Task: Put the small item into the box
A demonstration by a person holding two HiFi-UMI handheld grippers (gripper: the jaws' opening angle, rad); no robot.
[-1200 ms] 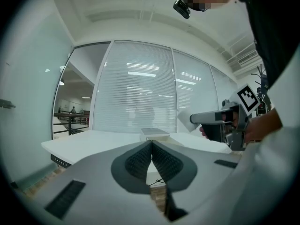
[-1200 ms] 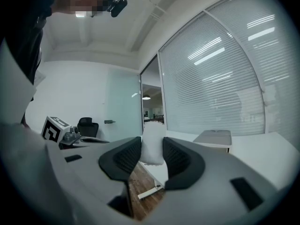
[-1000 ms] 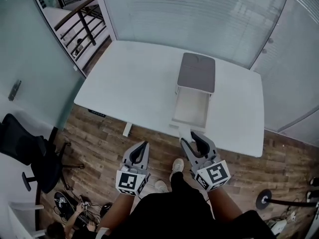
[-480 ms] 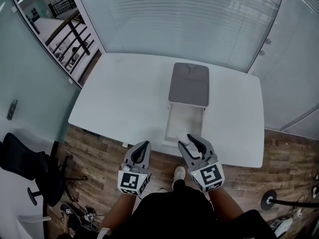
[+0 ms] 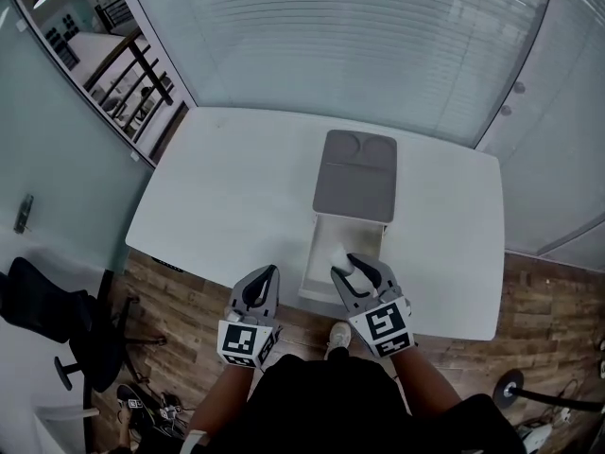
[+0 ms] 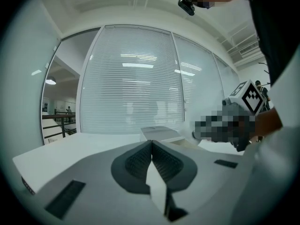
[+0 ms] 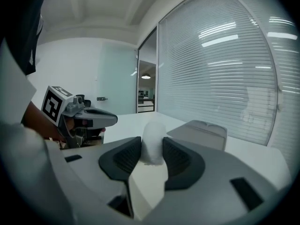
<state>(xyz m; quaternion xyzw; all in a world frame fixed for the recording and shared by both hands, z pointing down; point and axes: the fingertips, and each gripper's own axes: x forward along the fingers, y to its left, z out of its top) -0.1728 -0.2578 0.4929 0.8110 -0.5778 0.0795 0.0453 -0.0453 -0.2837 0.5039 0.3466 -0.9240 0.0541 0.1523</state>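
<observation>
My right gripper (image 5: 348, 265) pinches the item (image 7: 153, 142) over the near end of the open box (image 5: 357, 233), which runs lengthwise ahead. My left gripper (image 5: 266, 274), pressed together and empty, is just left of it.

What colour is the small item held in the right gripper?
White. The small item shows best in the right gripper view, pinched by the right gripper.
</observation>
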